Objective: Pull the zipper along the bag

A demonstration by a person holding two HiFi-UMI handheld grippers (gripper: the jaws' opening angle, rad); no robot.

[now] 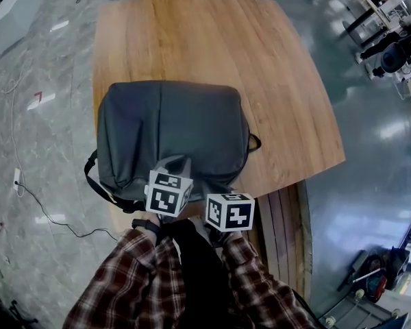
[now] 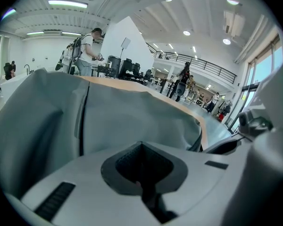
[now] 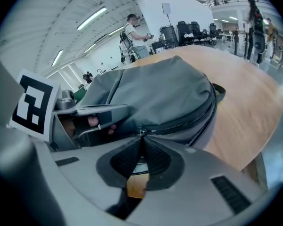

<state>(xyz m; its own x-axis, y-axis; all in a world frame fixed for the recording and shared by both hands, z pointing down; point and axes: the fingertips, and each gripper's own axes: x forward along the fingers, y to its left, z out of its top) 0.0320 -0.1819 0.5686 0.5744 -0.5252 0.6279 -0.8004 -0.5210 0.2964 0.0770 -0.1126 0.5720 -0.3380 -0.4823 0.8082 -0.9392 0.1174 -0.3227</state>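
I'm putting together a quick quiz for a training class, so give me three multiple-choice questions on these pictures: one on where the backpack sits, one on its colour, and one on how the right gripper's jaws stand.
1. Where does the backpack lie?
A) on the floor
B) on the wooden table
C) on a chair

2. What colour is the backpack?
A) red
B) yellow
C) grey

3. What is the state of the right gripper?
A) jaws wide apart above bare wood
B) jaws closed on the zipper pull
C) jaws closed on a shoulder strap

Answers:
1 B: the head view shows it flat on the wood, towards the person's edge.
2 C: its fabric is grey in all three views.
3 B: the right gripper view shows the jaws meeting at the pull.
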